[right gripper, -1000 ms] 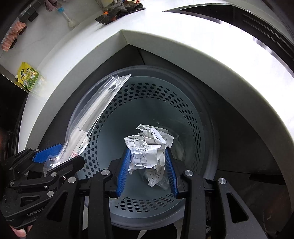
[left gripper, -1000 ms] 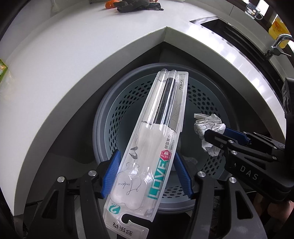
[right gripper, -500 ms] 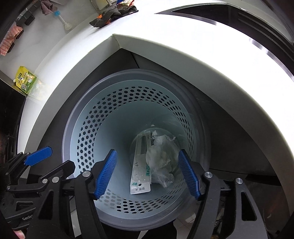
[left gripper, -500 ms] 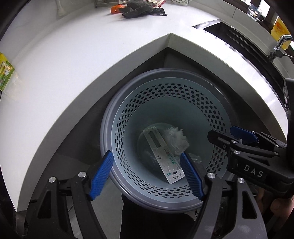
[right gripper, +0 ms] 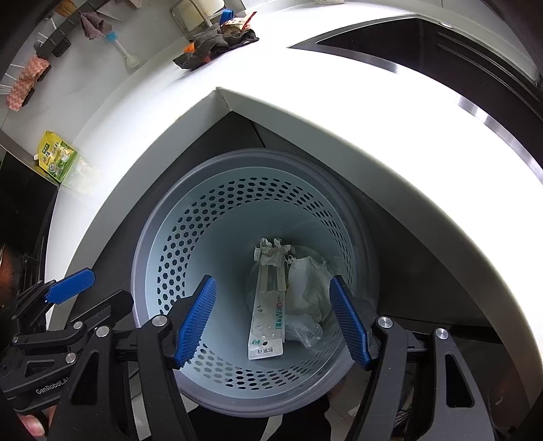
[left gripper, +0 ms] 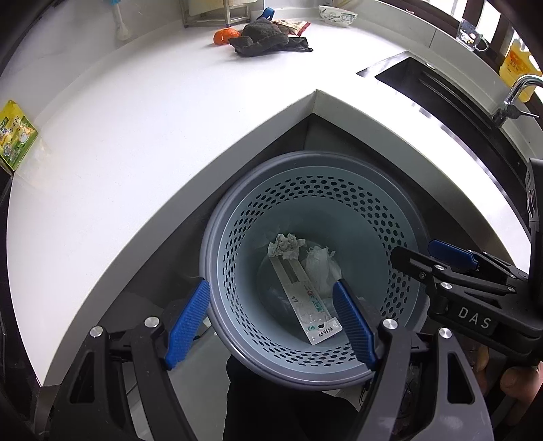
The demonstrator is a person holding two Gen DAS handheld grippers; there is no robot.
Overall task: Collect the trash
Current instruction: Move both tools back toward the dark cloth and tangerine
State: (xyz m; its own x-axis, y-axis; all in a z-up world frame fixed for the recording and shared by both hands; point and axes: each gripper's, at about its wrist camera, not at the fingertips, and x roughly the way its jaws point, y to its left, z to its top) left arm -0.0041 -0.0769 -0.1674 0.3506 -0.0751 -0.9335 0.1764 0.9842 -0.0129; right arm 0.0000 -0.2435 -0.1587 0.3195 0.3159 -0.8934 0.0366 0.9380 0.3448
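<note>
Both items dropped since earlier frame: toothbrush package (left gripper: 307, 298) and crumpled paper (left gripper: 285, 245) now lie at bottom of perforated bin (left gripper: 400, 217). Left gripper (left gripper: 271, 325) and right gripper (right gripper: 273, 320) spread, empty, above bin. Yellow packet (left gripper: 15, 135) on counter (left gripper: 142, 112) possibly left to collect

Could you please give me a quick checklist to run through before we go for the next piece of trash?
1. Left gripper empty, jaws apart: ok.
2. Right gripper empty, jaws apart: ok.
3. Toothbrush pack lies flat on the bin floor: ok.
4. Crumpled paper in the bin, at the pack's far end: ok.
5. Counter free of trash: not ok; a yellow-green packet sits at its left edge, and wrappers lie behind the dark cloth.
6. Whether the orange item beside the cloth is trash: cannot tell.
</note>
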